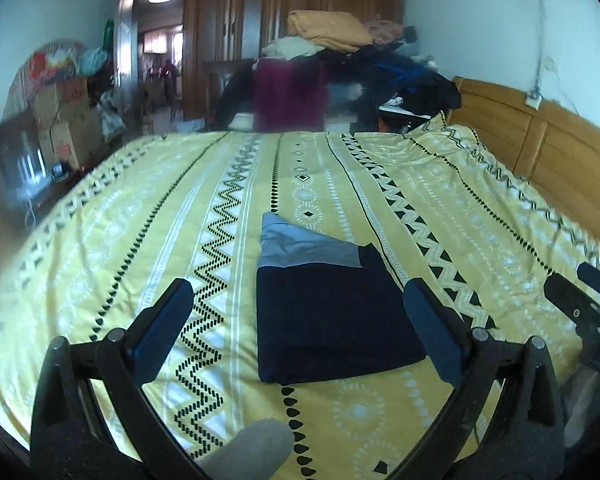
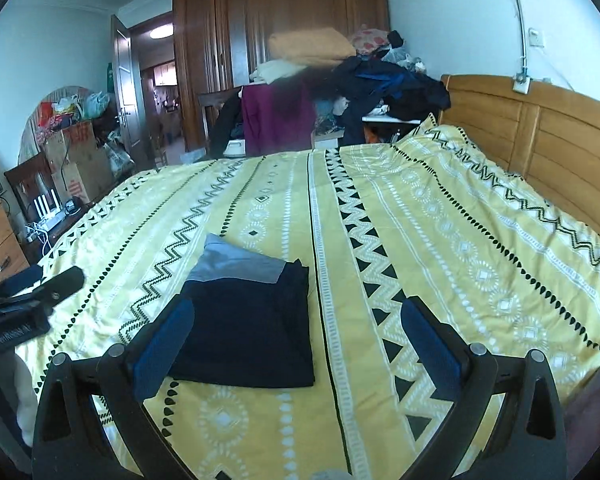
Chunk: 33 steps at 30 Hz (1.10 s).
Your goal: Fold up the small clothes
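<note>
A small dark navy garment with a light blue-grey band (image 1: 328, 304) lies folded flat into a rectangle on the yellow patterned bedspread (image 1: 100, 248). My left gripper (image 1: 300, 316) hovers over its near end, open and empty, with the garment between and beyond the fingers. In the right wrist view the same garment (image 2: 252, 328) lies left of centre. My right gripper (image 2: 298, 326) is open and empty, and its left finger (image 2: 164, 344) overlaps the garment's near left edge. Each gripper shows at the edge of the other's view: right gripper (image 1: 580, 300), left gripper (image 2: 44, 292).
A wooden headboard (image 2: 540, 136) bounds the bed on the right. Beyond the far edge stand a wardrobe (image 2: 280, 20), a chair draped in a maroon cloth (image 2: 276, 120) and a heap of clothes (image 2: 380, 76). Boxes, bags and a low drawer unit (image 2: 0, 240) fill the left side.
</note>
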Motion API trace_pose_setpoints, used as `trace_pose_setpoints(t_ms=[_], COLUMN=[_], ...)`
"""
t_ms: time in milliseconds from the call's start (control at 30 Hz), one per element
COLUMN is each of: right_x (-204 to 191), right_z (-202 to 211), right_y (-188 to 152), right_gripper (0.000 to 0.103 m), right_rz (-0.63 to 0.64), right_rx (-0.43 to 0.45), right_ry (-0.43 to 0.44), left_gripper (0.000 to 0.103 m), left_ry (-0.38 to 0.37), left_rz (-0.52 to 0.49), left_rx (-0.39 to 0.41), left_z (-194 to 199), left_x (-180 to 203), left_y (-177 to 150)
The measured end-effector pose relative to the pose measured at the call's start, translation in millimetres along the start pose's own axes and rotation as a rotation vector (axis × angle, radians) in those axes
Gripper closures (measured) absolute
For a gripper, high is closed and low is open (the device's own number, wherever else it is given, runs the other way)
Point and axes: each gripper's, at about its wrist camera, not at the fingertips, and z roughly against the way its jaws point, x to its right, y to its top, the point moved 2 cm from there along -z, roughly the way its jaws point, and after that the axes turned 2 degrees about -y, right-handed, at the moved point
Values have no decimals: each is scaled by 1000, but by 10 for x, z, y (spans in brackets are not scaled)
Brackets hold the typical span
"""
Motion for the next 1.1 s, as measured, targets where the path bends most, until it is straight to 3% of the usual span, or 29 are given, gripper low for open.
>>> trace_pose_setpoints(t_ms=[167,300,367,400,433,467,500,533,567,600,633,700,800,933,1100], right_x=[-34,-5,-43,-57,-46,-30,22,48,61,78,121,193,224,204,173], right_z=[222,488,814,1047,1249,1316,1261,1064,676,426,282,105,57,106,155], right_y=[-131,-73,101,203,206,150,4,-133,-349,-529,-690,-911,-1019,-941,-793], right_gripper=[0,0,0,0,0,0,0,0,0,4,12,11,9,2,0], right_rz=[24,70,115,131,132,119,72,42,26,8,-23,-52,-48,-11,46], right_rx=[6,67,173,270,382,423,401,291,51,-92,-155,-241,-269,-228,-185], right_ry=[-36,-41,-83,-100,-91,-73,-21,1,42,97,115,78,42,4,-41], left_gripper=[0,0,0,0,0,0,0,0,0,0,0,0,0,0,0], left_ry=[11,38,54,58,61,60,53,46,51,67,76,83,83,81,71], left_rz=[-27,-18,-23,-25,-32,-34,-28,-20,-14,-7,-1,16,22,11,-4], left_rx=[6,32,81,105,132,142,149,152,152,150,150,144,130,135,120], left_z=[114,222,350,402,457,482,490,482,461,429,411,385,357,383,368], left_x=[121,96,97,114,131,132,133,119,108,89,78,45,30,74,136], left_y=[10,54,129,154,202,225,250,266,273,278,272,256,232,230,236])
